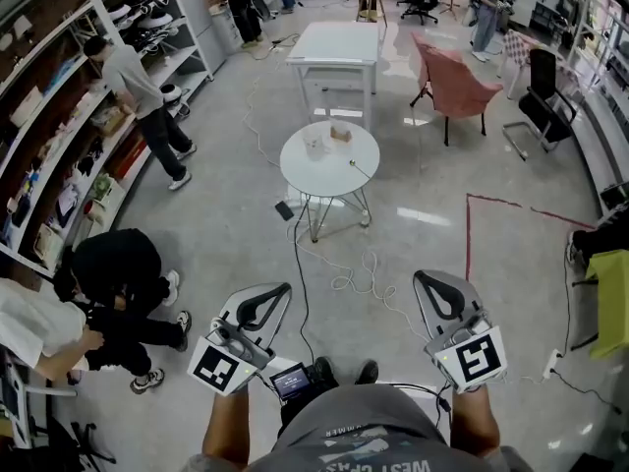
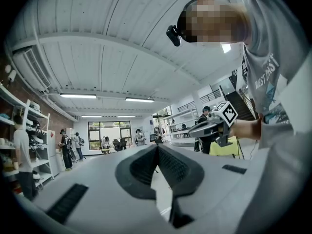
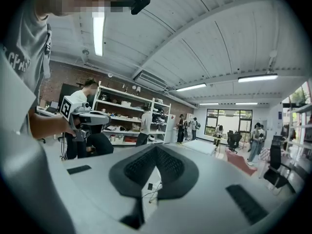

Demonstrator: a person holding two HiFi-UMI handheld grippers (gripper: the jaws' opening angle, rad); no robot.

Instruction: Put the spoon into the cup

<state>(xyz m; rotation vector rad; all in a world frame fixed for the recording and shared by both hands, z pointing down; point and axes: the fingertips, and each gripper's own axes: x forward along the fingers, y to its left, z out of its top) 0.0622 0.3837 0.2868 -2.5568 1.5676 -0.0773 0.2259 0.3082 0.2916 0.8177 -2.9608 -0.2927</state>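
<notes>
haven't started yet tbh: my left hand-held gripper [image 1: 283, 288] and right hand-held gripper [image 1: 422, 276] are both clenched on nothing, and the spoon [image 1: 361, 169] lies on the far round worktop [image 1: 316, 181] near the cup [image 1: 314, 147].

Operator: grey T-shirt [image 1: 354, 431] with white print and short sleeves, dark shoes [image 1: 366, 372], black head camera [image 3: 140, 1]. Left claw [image 1: 283, 289] and right claw [image 1: 420, 276] match: light-grey shells, black ribbed pads [image 2: 141, 167], each with a cube [image 1: 218, 367] of black-and-white square markers. Black cable [image 1: 432, 391] by right claw.
</notes>
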